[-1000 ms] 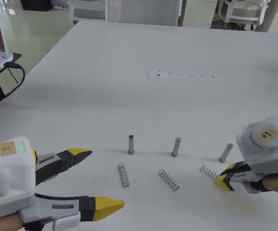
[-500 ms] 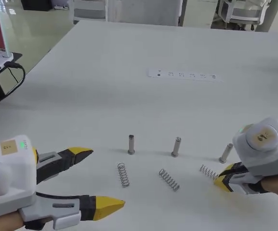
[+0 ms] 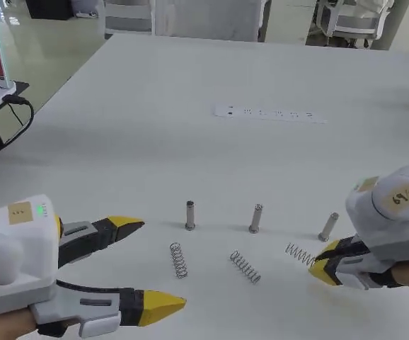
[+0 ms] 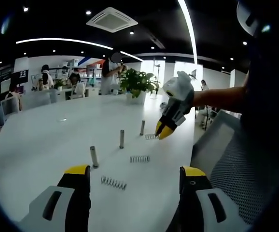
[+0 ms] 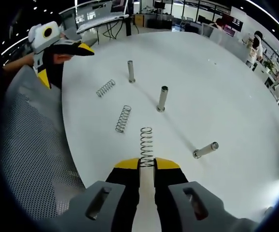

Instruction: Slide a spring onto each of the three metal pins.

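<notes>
The right gripper [image 5: 147,164] has its fingers drawn in to a narrow slot. The near end of a spring [image 5: 146,142] looks pinched between the tips, and the rest lies flat on the counter [image 3: 190,142], pointing straight ahead of them.

It is a thin, open-coiled wire spring, caught by its last turn or two. I'd expect it to droop or swing when lifted, and an uneven squeeze could pop it out sideways; something that light would skitter away.

Just beyond the fingers and off to their right stands the nearest pin [image 5: 205,150], a short bare metal post. A sagging spring would be hard to line up over its top, and a nudge might topple the pin if it stands loose.

Farther ahead are the middle pin [image 5: 162,98] and far pin [image 5: 130,71], both bare, with a second spring [image 5: 123,118] and third spring [image 5: 105,88] lying to their left.

Past those hovers the left gripper [image 3: 148,265], its fingers spread wide and empty. A white power strip [image 3: 268,112] lies well beyond.
</notes>
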